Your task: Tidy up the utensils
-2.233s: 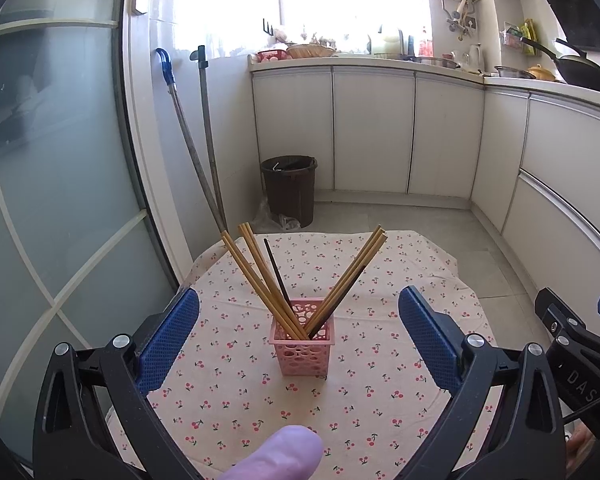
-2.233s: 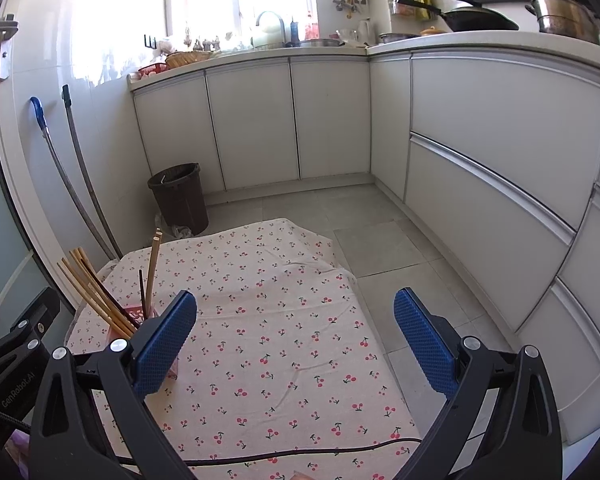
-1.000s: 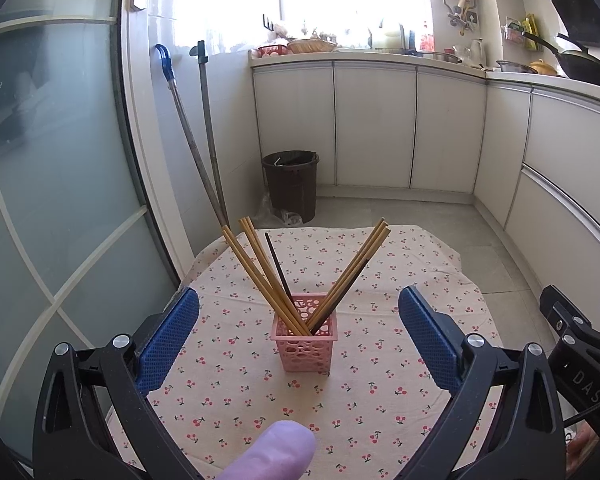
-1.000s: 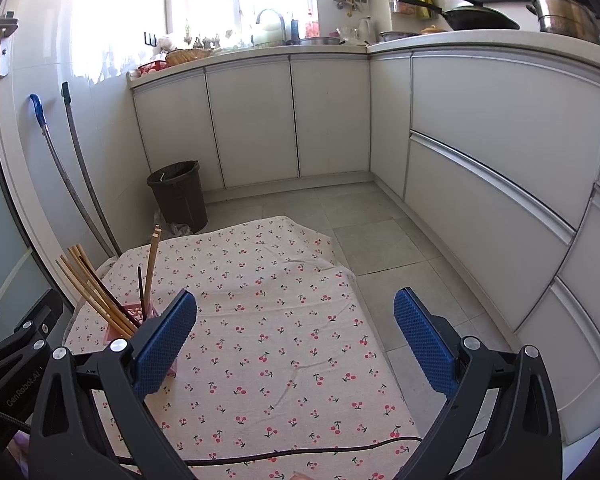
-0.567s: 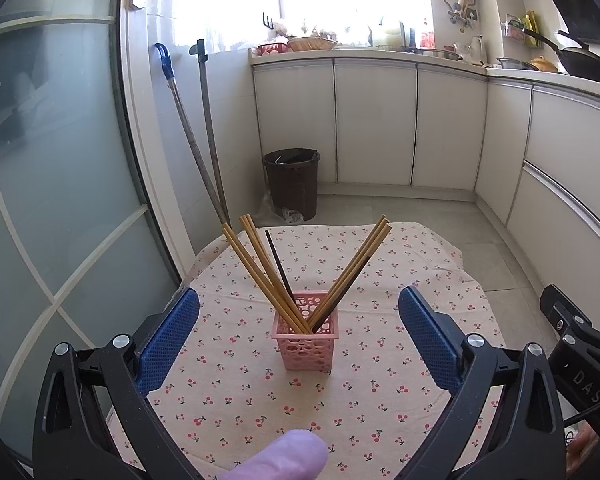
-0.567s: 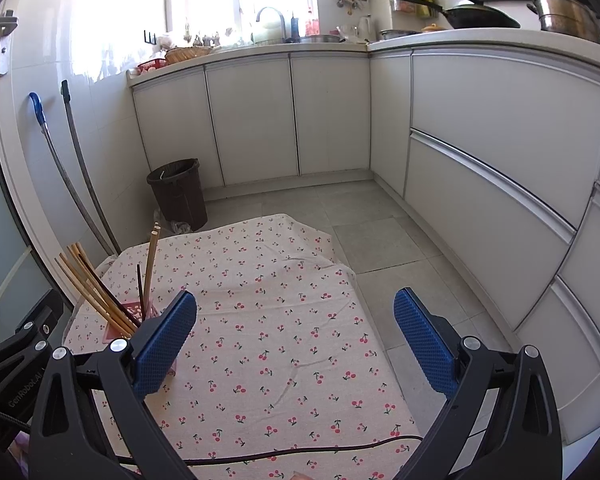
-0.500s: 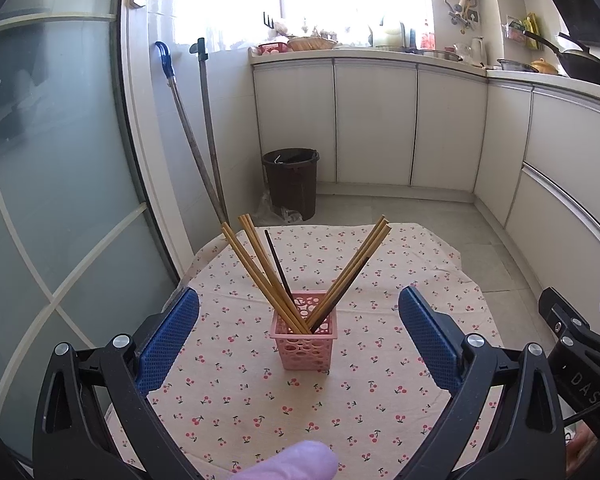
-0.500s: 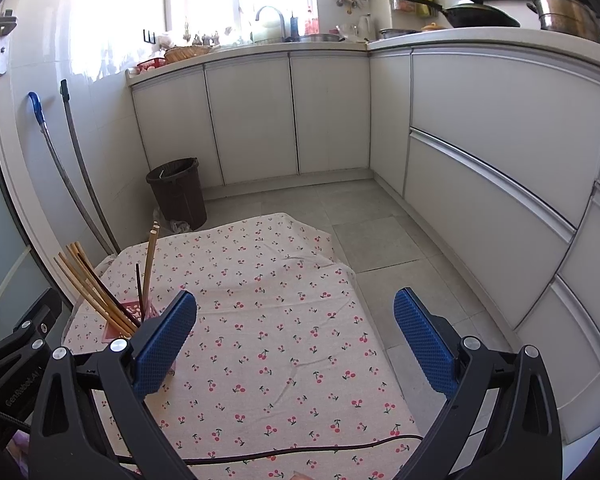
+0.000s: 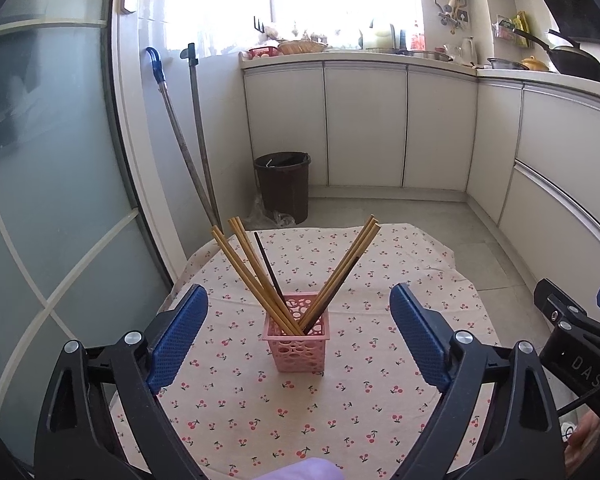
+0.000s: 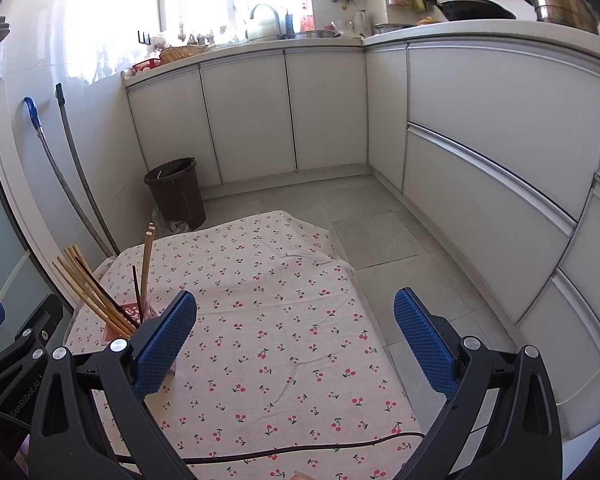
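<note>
You're holding L gripper [image 9: 298, 332] w/ jaws wide, just been closing slightly, nothing between. Pink basket [image 9: 298, 342] w/ chopsticks [image 9: 256, 276] is sitting dead ahead, nearer L; R gripper [image 10: 296, 338] is gaping empty too.

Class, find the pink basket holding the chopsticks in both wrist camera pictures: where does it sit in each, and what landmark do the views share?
Left wrist view: pink basket at lower centre, fully visible on the cherry cloth.
Right wrist view: pink basket at lower left, partly hidden behind a blue pad.
Shared landmark: brown bin by the cabinets.
</note>
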Tool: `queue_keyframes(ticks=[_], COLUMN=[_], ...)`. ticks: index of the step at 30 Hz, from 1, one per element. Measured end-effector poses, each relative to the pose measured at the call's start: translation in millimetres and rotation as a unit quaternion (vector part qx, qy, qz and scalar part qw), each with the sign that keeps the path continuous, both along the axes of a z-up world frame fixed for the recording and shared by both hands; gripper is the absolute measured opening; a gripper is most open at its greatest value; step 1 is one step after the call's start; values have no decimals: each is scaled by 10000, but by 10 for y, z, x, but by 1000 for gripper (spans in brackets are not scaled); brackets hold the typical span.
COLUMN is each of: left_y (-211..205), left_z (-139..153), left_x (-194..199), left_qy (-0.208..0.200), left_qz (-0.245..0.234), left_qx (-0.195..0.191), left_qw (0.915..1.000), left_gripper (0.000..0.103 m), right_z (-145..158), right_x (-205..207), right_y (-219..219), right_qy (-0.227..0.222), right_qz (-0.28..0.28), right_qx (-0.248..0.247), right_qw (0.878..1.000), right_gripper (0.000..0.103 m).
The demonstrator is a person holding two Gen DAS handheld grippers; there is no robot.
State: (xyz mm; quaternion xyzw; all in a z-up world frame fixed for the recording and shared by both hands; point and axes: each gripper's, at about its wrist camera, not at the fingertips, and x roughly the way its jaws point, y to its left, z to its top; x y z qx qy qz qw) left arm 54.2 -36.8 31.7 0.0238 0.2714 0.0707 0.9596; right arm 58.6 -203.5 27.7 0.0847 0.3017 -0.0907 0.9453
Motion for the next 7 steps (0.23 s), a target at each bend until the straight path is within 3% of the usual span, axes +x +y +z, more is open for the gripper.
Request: queue_keyframes(ticks=[3,7], left_y=[24,29], left_z=[15,34], left_x=[0,-22], left_qy=[8,-30], left_qz=[88,81], left_qx=[-44,-85], left_qw=[10000,9999], left_gripper=[96,96], right_z=[-13,-13], right_x=[-2,3], right_y=[-9,-4], right_qy=[17,26], right_qz=[-15,-8], right_qx=[10,-7], right_qw=[10000,10000], right_gripper=[96,96])
